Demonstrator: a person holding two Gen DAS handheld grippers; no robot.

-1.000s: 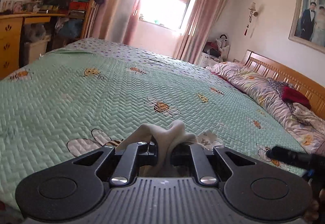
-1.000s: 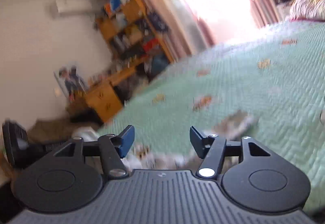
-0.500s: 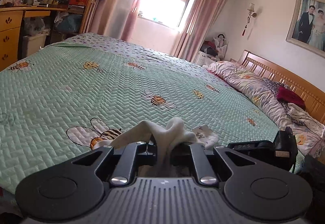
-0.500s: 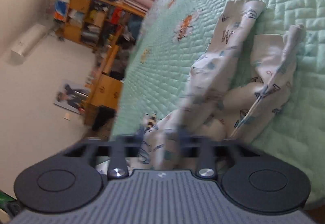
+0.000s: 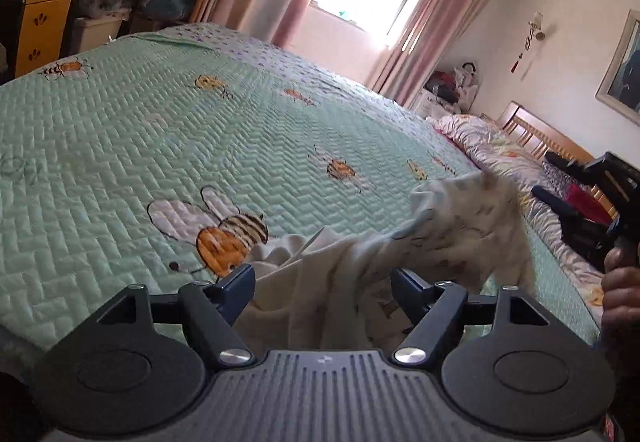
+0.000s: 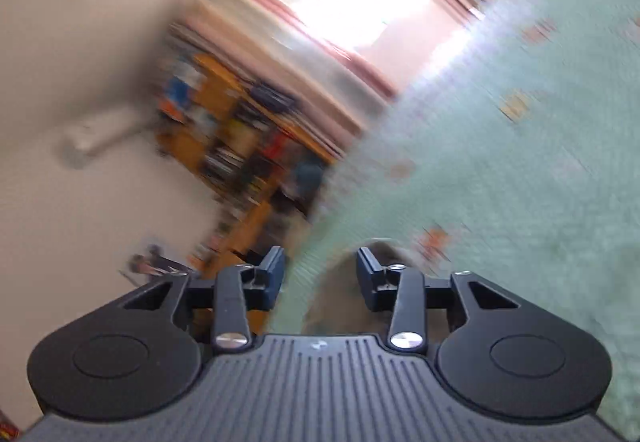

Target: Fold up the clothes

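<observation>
A white printed garment (image 5: 452, 234) lies crumpled on the green quilted bedspread (image 5: 160, 145), its right part raised and blurred. My left gripper (image 5: 324, 282) is low over the near end of it. Its jaws are opening wide, with cloth lying between them and neither pad pressing on it. At the far right edge a hand (image 5: 622, 294) holds the right gripper's black body, clear of the cloth. In the right wrist view the right gripper (image 6: 322, 274) is opening, with its jaws partly apart. A blurred pale shape (image 6: 340, 302) shows low in the gap, and I cannot tell what it is.
Floral bedding (image 5: 500, 153) and a wooden headboard (image 5: 536, 137) line the right side of the bed. A wooden desk (image 5: 44, 1) and cluttered shelves (image 6: 240, 129) stand beyond the bed's left side. Pink curtains (image 5: 420, 41) flank a bright window.
The left jaws, shut on the cloth before, now stand wide apart, and the gripper has dipped. The right gripper clamped the garment half a second ago. It has since parted its jaws and swung away.
</observation>
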